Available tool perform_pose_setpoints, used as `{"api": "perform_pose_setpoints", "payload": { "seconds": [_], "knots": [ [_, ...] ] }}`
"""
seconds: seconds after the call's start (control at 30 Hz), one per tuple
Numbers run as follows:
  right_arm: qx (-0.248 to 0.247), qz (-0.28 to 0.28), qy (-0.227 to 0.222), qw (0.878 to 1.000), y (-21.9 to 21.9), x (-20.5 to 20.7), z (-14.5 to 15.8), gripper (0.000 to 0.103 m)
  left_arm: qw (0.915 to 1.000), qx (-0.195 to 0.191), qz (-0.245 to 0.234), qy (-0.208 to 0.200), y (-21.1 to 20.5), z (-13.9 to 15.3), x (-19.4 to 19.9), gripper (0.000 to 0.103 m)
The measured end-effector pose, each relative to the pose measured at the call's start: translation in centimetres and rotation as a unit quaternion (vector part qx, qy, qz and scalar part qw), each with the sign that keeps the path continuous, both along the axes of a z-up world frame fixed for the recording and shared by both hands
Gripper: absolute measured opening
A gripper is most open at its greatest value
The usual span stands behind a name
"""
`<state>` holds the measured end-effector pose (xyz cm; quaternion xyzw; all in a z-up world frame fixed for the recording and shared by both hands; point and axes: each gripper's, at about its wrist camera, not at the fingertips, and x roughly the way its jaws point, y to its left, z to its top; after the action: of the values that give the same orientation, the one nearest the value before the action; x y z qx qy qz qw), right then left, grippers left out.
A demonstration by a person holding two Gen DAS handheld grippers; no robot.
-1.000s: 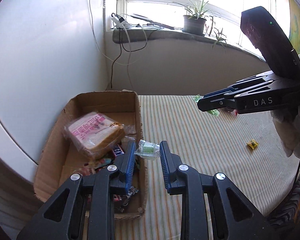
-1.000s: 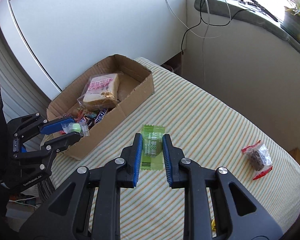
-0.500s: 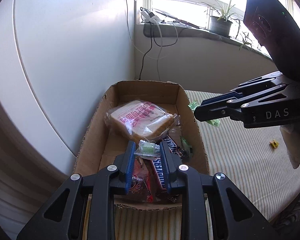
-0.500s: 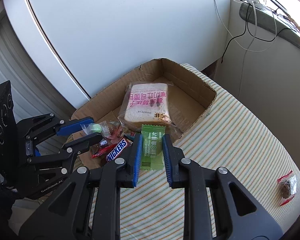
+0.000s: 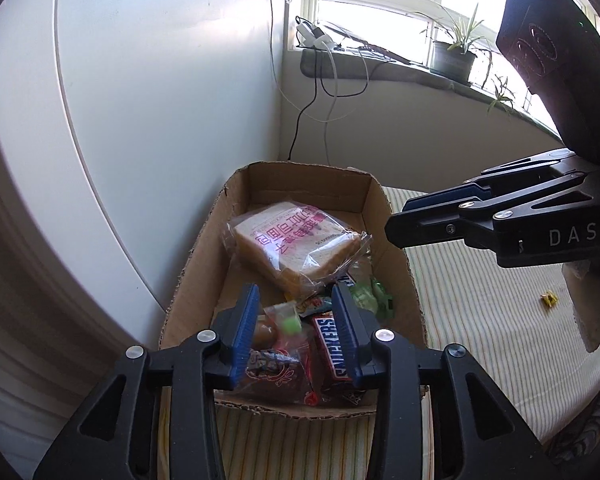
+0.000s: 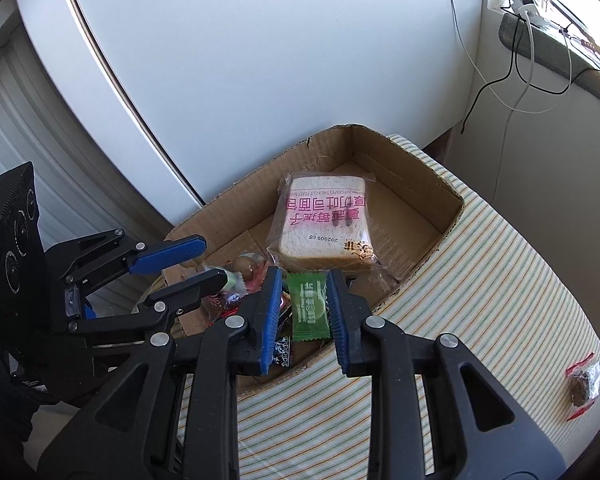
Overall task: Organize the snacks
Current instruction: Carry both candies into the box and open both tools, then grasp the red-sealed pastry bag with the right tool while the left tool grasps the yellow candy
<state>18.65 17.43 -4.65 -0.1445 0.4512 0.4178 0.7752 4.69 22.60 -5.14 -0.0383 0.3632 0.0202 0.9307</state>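
Observation:
A cardboard box holds a bagged bread slice, a Snickers bar and several small snacks. My left gripper is open over the box's near end; a small clear packet with a green candy lies loose between its fingers among the snacks. My right gripper hangs over the box edge, its jaws spread a little around a green packet that looks released.
A striped cloth covers the table. A red-edged dark snack lies on it at right, and a small yellow candy lies far right. A white wall stands behind the box; a window sill with a plant lies beyond.
Both grippers moved over the box. The left jaws opened and the green candy packet dropped among the snacks. The right jaws widened around the green packet.

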Motion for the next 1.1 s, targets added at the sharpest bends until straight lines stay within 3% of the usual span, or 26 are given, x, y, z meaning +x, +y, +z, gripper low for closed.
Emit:
{"api": "perform_pose_setpoints", "payload": {
  "seconds": [0.07, 0.33, 0.5, 0.63, 0.77, 0.87, 1.1],
  "knots": [
    [0.002, 0.002, -0.003, 1.0, -0.1, -0.1, 0.4, 0.044, 1.0, 0.001, 0.003, -0.001, 0.0, 0.1, -0.1, 0.045],
    [-0.002, -0.017, -0.028, 0.999, -3.5, -0.3, 1.7, 0.053, 0.9997, -0.007, -0.022, -0.009, -2.3, 0.9, -0.3, 0.045],
    [-0.009, -0.043, -0.04, 0.998, -8.1, 0.4, 2.2, 0.062, 0.9984, -0.016, -0.052, -0.012, -5.4, 1.4, 0.0, 0.045],
    [-0.014, -0.076, -0.054, 0.996, -12.8, 1.2, 2.8, 0.074, 0.996, -0.02, -0.086, -0.014, -8.7, 1.9, 0.8, 0.045],
    [-0.029, -0.112, -0.067, 0.991, -18.1, 2.2, 3.1, 0.076, 0.9914, -0.036, -0.125, -0.012, -12.2, 1.9, 1.5, 0.053],
    [-0.044, -0.138, -0.064, 0.987, -22.2, 3.2, 2.8, 0.076, 0.987, -0.034, -0.157, -0.008, -15.4, 1.6, 2.3, 0.053],
    [-0.071, -0.179, -0.056, 0.98, -30.2, 6.1, 1.3, 0.077, 0.9674, -0.048, -0.248, 0.021, -23.5, 0.0, 4.5, 0.053]
  ]
}}
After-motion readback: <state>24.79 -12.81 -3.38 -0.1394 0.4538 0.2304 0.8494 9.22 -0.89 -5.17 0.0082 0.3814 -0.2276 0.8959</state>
